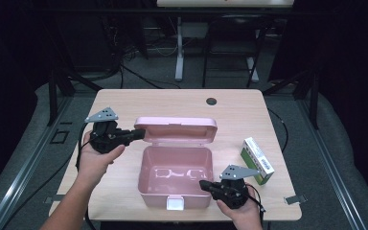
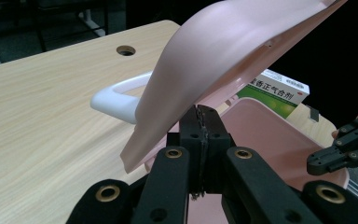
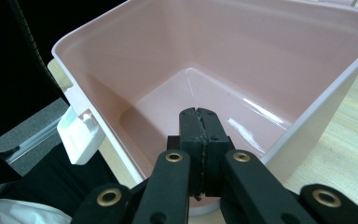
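Two closed, empty grippers, left gripper (image 1: 140, 134) and right gripper (image 1: 203, 184), flank the open pink box (image 1: 175, 194).

You have a pink box (image 1: 175, 175) sitting open in the middle of the table. Its lid (image 1: 176, 128) stands up at the back. A small white clasp (image 1: 175, 203) hangs on the front wall. A white handle (image 2: 121, 95) sticks out behind the lid.

Two hand-held black grippers: the left gripper (image 1: 136, 134) and right gripper (image 1: 205, 184) each carry a grey three-cornered plate dotted with small holes, brass-ringed pivots on jointed black arms, and a trailing black cable. Forearms bare.
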Demonstrator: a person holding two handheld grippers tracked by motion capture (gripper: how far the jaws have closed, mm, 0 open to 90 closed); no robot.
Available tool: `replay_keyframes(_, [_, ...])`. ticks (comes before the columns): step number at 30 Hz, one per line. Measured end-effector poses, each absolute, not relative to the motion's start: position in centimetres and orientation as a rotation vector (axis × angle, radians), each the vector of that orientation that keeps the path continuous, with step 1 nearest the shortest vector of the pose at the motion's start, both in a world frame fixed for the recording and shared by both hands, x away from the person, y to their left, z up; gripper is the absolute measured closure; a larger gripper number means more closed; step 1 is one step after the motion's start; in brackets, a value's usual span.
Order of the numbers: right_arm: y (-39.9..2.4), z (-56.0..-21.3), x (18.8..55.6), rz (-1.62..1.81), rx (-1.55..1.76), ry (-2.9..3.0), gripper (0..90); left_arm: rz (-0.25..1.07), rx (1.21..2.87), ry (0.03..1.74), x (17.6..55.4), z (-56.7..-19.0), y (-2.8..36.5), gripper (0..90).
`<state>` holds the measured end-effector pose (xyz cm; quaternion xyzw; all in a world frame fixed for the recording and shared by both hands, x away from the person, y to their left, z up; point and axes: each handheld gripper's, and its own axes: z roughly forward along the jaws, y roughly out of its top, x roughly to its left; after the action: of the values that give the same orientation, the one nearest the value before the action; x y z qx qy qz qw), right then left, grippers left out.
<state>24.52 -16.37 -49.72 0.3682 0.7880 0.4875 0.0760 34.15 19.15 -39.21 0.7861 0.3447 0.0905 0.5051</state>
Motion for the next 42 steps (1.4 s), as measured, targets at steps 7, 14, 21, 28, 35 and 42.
replay_keyframes(7, [-16.4, -49.7, 24.5, 1.464, 1.101, 2.363, 90.0, 0.227, 1.893, 0.836, 34.5, -39.3, 19.3, 90.0])
replay_keyframes(14, [-16.4, -49.7, 24.5, 1.465, 1.103, 2.361, 90.0, 0.233, 1.896, 0.846, 34.7, -39.4, 19.4, 90.0])
replay_keyframes(21, [-16.4, -49.8, 24.5, 1.466, 1.099, 2.359, 90.0, 0.239, 1.897, 0.852, 35.0, -39.4, 19.6, 90.0])
replay_keyframes(28, [-16.4, -49.8, 24.5, 1.466, 1.099, 2.358, 90.0, 0.242, 1.892, 0.862, 35.3, -39.7, 19.7, 90.0])
replay_keyframes(35, [-16.4, -49.8, 24.5, 1.467, 1.1, 2.358, 90.0, 0.235, 1.888, 0.885, 35.7, -40.3, 19.9, 90.0])
replay_keyframes(42, [-16.4, -49.8, 24.5, 1.47, 1.101, 2.355, 90.0, 0.232, 1.885, 0.901, 36.0, -40.8, 20.1, 90.0])
